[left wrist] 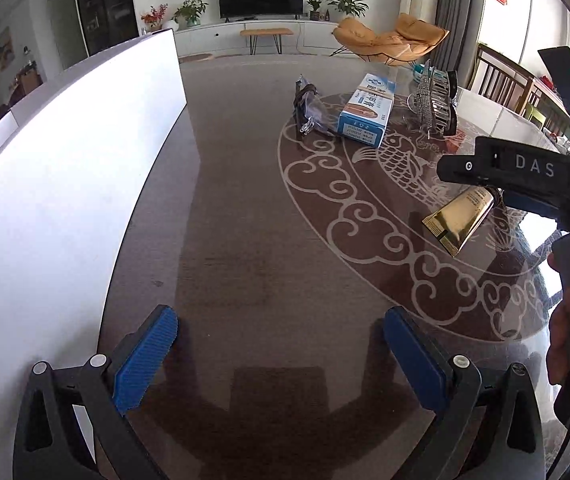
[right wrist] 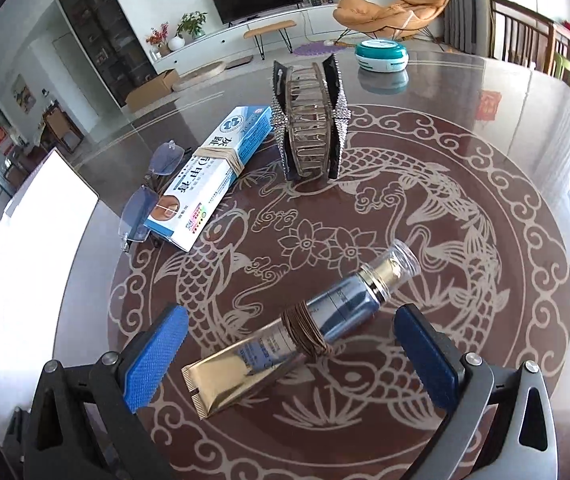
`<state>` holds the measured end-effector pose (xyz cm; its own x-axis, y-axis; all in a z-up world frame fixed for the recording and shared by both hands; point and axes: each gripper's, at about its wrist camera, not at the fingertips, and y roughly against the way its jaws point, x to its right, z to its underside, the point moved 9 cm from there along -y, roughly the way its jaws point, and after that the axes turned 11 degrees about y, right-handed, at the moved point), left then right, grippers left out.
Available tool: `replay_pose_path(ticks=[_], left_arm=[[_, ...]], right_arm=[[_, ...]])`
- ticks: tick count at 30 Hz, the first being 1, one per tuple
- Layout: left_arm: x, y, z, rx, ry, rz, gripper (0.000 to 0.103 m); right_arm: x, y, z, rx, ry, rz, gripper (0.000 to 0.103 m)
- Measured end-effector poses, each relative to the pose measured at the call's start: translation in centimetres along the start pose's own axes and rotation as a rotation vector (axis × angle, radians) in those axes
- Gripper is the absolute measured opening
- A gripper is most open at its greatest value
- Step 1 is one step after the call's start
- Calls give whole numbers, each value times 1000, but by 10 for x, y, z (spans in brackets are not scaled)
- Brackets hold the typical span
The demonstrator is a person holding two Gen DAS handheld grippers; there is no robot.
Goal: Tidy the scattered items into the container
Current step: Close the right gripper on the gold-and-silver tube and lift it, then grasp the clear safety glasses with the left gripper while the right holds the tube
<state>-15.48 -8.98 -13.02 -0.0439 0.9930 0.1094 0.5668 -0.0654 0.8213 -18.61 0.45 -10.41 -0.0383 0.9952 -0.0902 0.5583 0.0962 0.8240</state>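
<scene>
Right wrist view shows the right claw [right wrist: 285, 356] spread wide around a gold tube [right wrist: 285, 340] lying on the counter [right wrist: 525, 160], not touching it. A blue box [right wrist: 209, 172], glasses [right wrist: 145, 200] and a sparkly hair clip [right wrist: 311, 128] lie farther off. The left claw [left wrist: 281, 356] is spread too, empty, beside the white container [left wrist: 65, 184].

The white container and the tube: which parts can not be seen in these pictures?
- White container: in both views only an outer wall shows; the inside is hidden and the frame edge cuts it off.
- Tube: in the left wrist view the right claw covers its cap end.
- Glasses: in the right wrist view the box partly hides them.
</scene>
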Motion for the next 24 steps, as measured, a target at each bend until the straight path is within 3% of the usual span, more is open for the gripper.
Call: replay_pose_path(ticks=[3,5,7,10,12,24], left_arm=[[0,0,0,0,-1,0,103],[0,0,0,-1,-1,0,103],[0,0,0,-1,-1,-1,103],[-1,-1,0,-1,1,-1,103],[-1,-1,1,-1,1,-1,103],[1,-4,-4,-10,6,-13,103]], right_arm=[[-7,-5,1,-2,105,41,103],[-11,-6,5,2,168,66,98],[-10,-3,8,15,220,106,76],[0,6,9,45,228,96,45],[8,10,11,52,236,81,35],[75,49,56,77,288,51,34]])
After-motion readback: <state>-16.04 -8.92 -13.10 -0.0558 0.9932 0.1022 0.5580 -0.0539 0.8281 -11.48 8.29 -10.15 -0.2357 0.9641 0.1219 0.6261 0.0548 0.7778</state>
